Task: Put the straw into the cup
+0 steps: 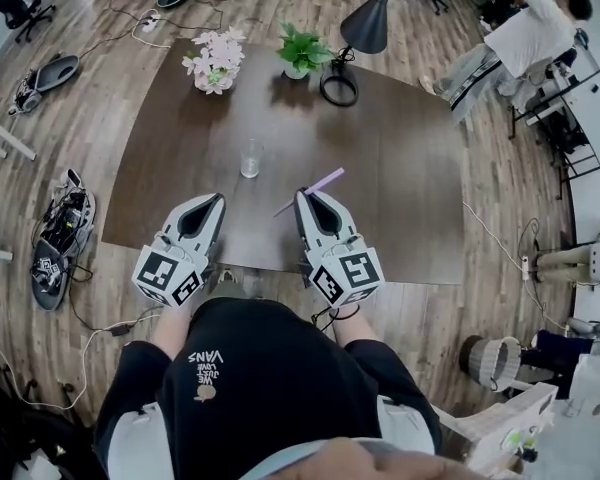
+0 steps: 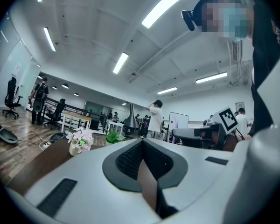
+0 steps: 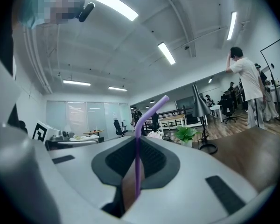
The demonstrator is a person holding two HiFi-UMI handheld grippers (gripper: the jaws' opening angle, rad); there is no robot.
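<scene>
Brown table (image 1: 400,168) bears one cup (image 1: 250,158); right tongs (image 1: 303,199) clamp one straw (image 1: 326,181).

Both grippers are over the near edge of the table (image 1: 400,168), the left gripper (image 1: 214,202) beside the right gripper (image 1: 303,198), apart. The straw (image 1: 320,182) sits between the right gripper's jaws, its bent end ahead and right of the tips. The cup (image 1: 250,158) is on the table ahead of both, slightly nearer the left one. Far ahead by the back edge are flowers (image 1: 215,63) in front of the left gripper, a plant (image 1: 300,48) in front of the right, and a lamp base (image 1: 339,86) just right of the plant. A person (image 1: 530,33) is off the table, far ahead-right.
</scene>
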